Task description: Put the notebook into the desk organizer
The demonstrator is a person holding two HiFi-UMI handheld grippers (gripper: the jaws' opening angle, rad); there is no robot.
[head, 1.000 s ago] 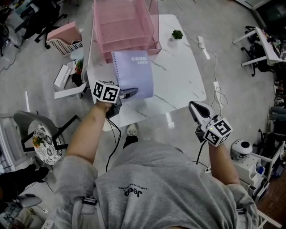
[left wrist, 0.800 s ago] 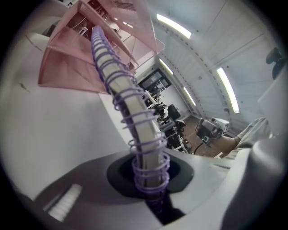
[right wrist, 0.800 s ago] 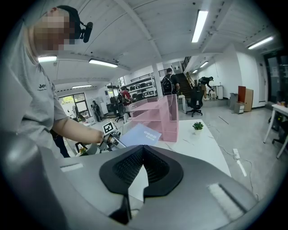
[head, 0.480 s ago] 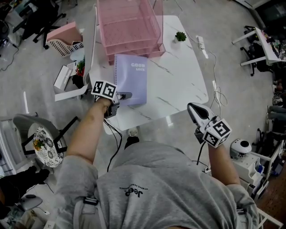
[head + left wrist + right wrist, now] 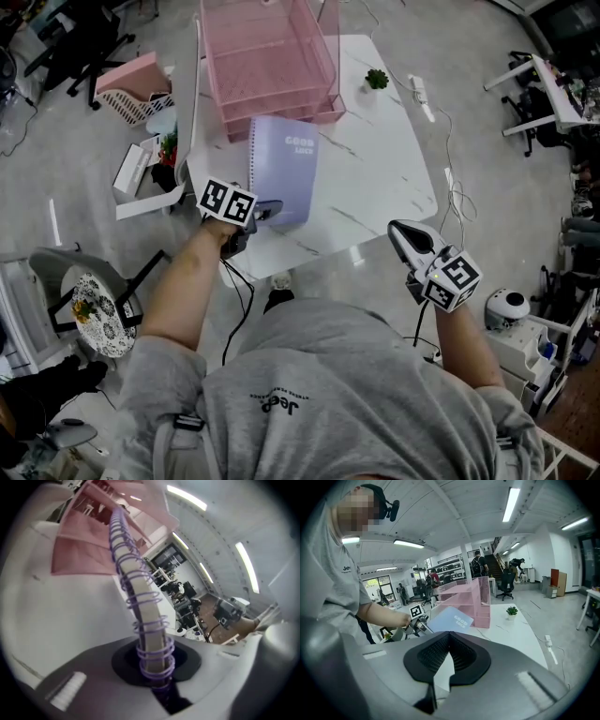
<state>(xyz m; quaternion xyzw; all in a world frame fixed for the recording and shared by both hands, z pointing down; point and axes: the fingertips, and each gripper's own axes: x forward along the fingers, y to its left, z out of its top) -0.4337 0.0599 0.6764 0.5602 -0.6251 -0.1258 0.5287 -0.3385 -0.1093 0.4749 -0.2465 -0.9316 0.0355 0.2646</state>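
Swung closer to the organizer (image 5: pixel 272 66), the notebook (image 5: pixel 286 164) is carried pinched at its spiral by the left claw (image 5: pixel 269 208); sliding into a tray is needed next.

Open-plan office: swivel chairs (image 5: pixel 506 587), desks (image 5: pixel 551 86), ceiling strip lights (image 5: pixel 512 501).

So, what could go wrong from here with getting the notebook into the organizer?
The left gripper pinches the notebook only at its spiral-bound corner, so it may swing or slip.
Its far edge is near the front lip of the organizer and could catch there.
The right gripper is shut, off to the side; nothing steadies the organizer.
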